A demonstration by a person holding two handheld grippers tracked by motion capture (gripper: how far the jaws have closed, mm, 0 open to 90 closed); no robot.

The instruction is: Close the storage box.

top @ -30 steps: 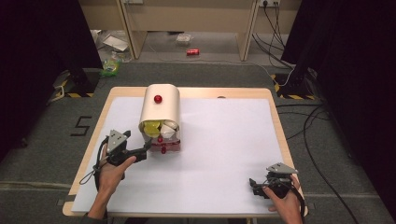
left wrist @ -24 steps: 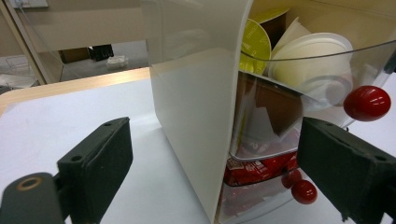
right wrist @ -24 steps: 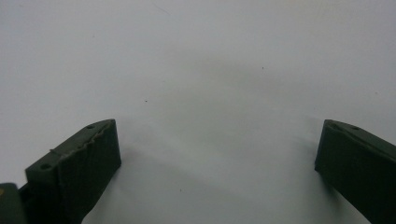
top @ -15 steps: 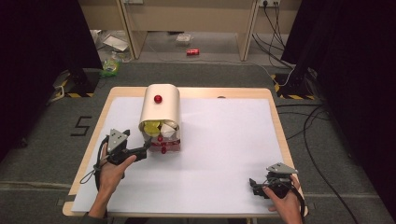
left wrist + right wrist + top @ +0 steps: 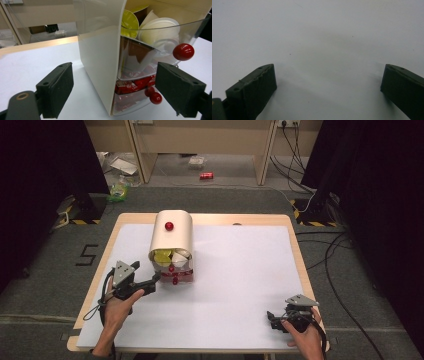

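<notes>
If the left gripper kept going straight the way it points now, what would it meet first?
Most likely the near front corner of the cream, round-topped drawer box, which stands between the open jaws of the left gripper. Its red drawer knobs sit just inside the right-hand pad; depth is unclear.

Matt cream plastic organiser [image 5: 172, 232], clear glossy drawers [image 5: 140, 82], shiny red knobs [image 5: 183, 51]

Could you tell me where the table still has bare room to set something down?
The white sheet is bare from the cream drawer box across to the right edge, down to the right gripper. It is crowded where the left gripper meets the red-knobbed drawers.
</notes>
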